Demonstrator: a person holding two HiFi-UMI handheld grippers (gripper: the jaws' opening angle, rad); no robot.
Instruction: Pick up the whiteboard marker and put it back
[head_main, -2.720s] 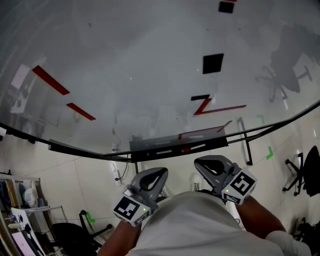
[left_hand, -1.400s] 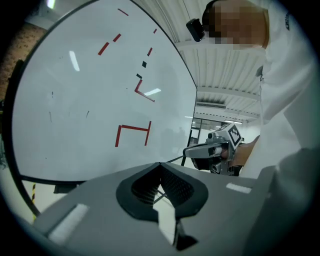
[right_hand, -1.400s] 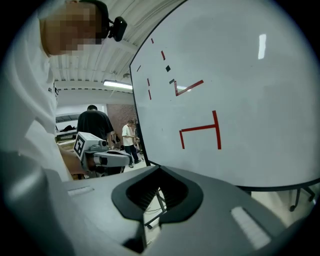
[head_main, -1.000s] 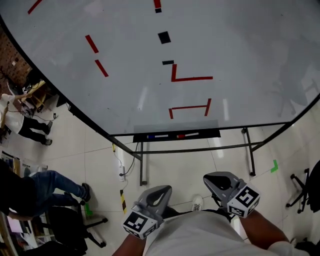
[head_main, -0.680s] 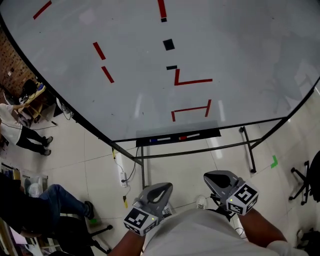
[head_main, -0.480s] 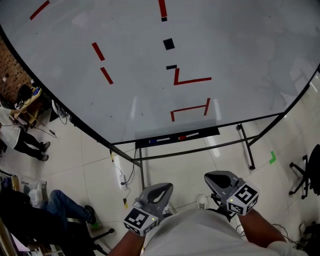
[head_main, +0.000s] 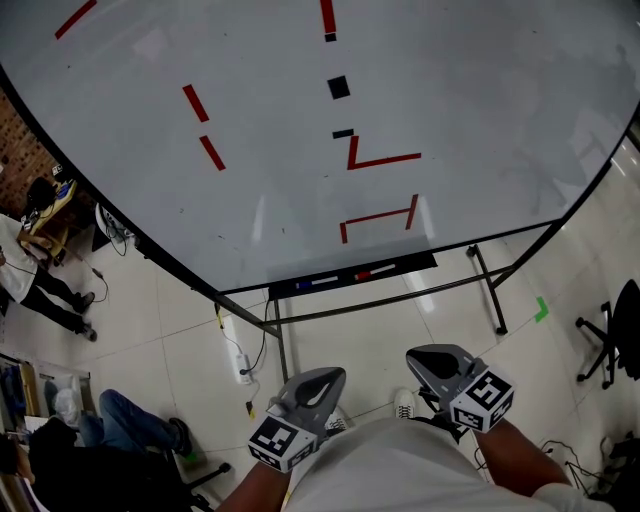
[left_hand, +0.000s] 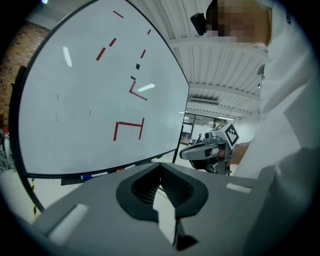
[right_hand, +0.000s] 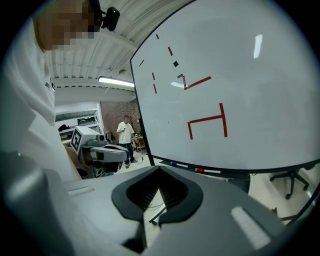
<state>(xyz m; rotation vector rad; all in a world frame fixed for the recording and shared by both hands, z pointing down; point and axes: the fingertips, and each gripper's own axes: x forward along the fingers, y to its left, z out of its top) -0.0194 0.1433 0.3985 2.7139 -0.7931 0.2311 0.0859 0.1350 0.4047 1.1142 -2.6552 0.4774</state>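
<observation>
Whiteboard marker: two markers, one with a blue end (head_main: 308, 284) and one with a red end (head_main: 368, 273), lie flat in the tray (head_main: 420, 264) under the whiteboard (head_main: 480, 120). I cannot tell which one the task means.
Left gripper (left_hand: 160, 164): held low, close to the person's body and well apart from the tray. Its fingers are together, with nothing between them.
Right gripper (right_hand: 159, 168): also close to the body and pointing toward the board. Its fingers are together and hold nothing.
Step in hand: in my judgement the scene fits two stages. Either the marker waits in the tray to be picked up, or it lies there again after being put back. The pictures do not settle which.
Next move: I cannot name it with certainty. What is clear is that no gripper is within reach of the tray, and the floor (head_main: 380, 330) lies between the person and the board's stand.
</observation>
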